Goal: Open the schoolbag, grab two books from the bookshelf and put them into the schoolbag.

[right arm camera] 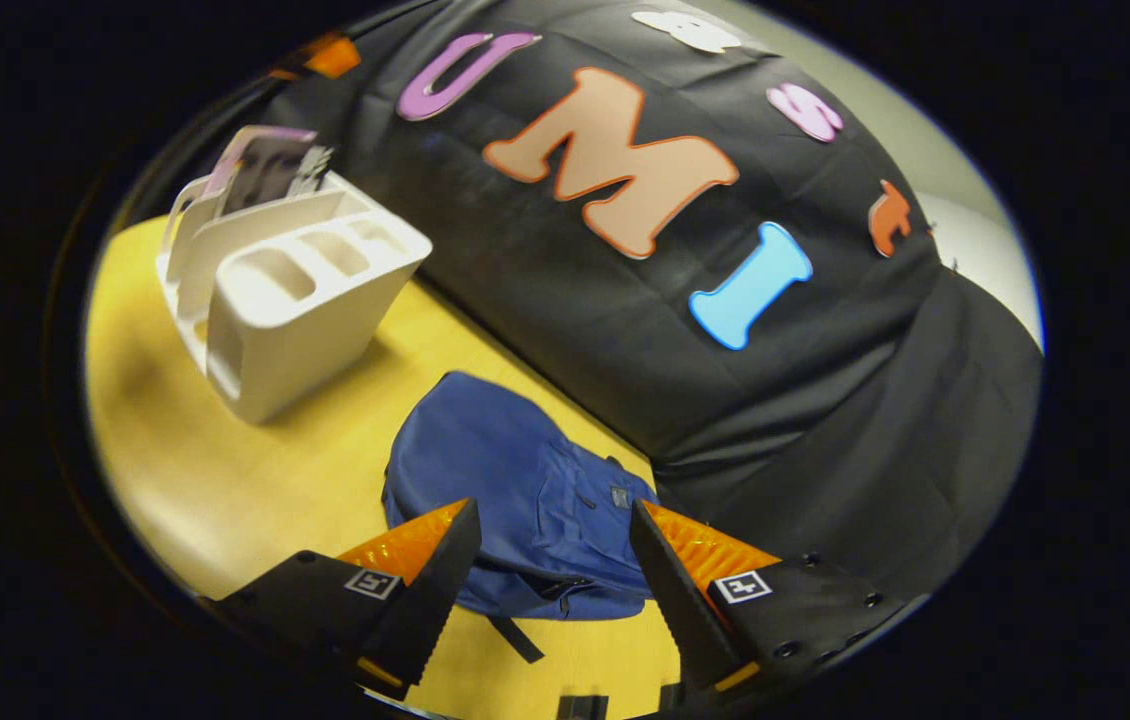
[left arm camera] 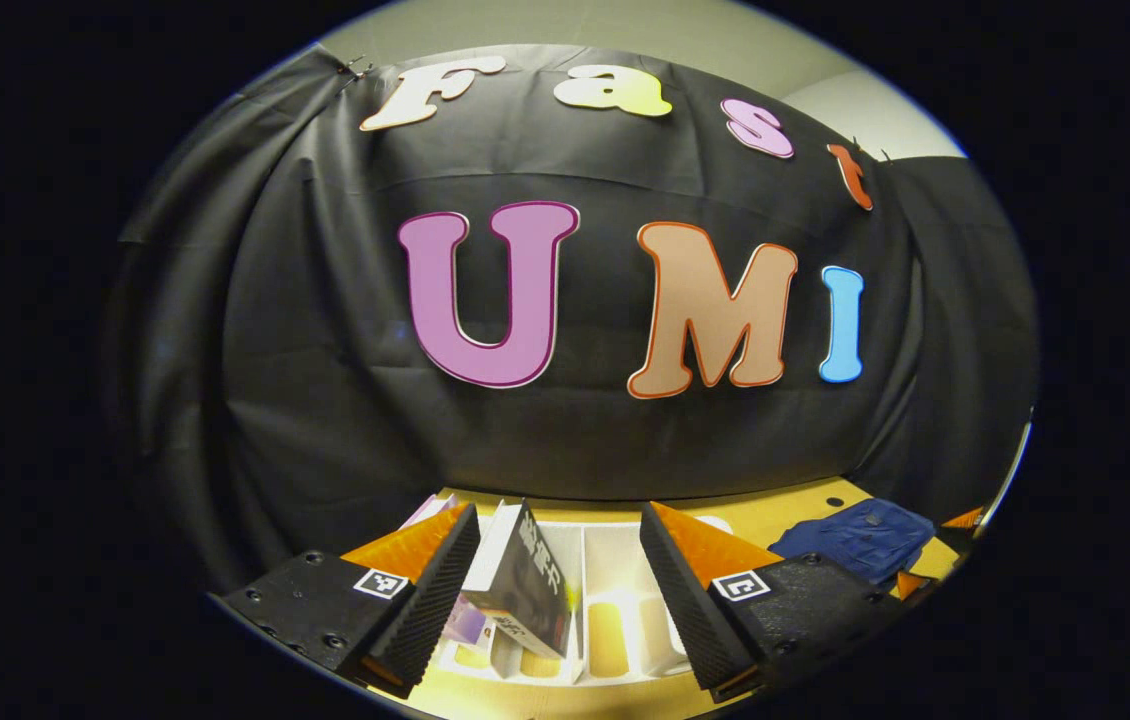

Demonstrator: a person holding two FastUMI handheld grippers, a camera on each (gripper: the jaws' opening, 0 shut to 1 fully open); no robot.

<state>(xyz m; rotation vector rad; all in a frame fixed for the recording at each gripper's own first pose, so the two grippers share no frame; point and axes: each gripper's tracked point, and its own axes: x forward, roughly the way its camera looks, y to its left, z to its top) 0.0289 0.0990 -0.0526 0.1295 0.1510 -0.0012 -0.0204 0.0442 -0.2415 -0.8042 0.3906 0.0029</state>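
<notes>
The dark-covered book stands tilted in the white plastic slotted bookshelf, and in the left gripper view it sits between my left jaws, nearer the left-hand finger than the right. I cannot tell whether that finger touches the cover; the other finger stands apart from it. My left gripper is released, its jaws spread wide over the bookshelf's open compartments. Beside the dark book, farther from the bookshelf's middle, a pale purple book shows low behind the finger.

In the right gripper view the bookshelf stands upright on the yellow wooden tabletop, well apart from my right jaws, with a book showing a printed cover leaning in its far compartment. The blue fabric schoolbag lies flat on the tabletop near the bookshelf, toward the black cloth wall. My right gripper hovers over the schoolbag's near end with jaws released and wide; the bag's edge lies between them, and a dark strap trails onto the tabletop. Whether the schoolbag is open I cannot tell.
</notes>
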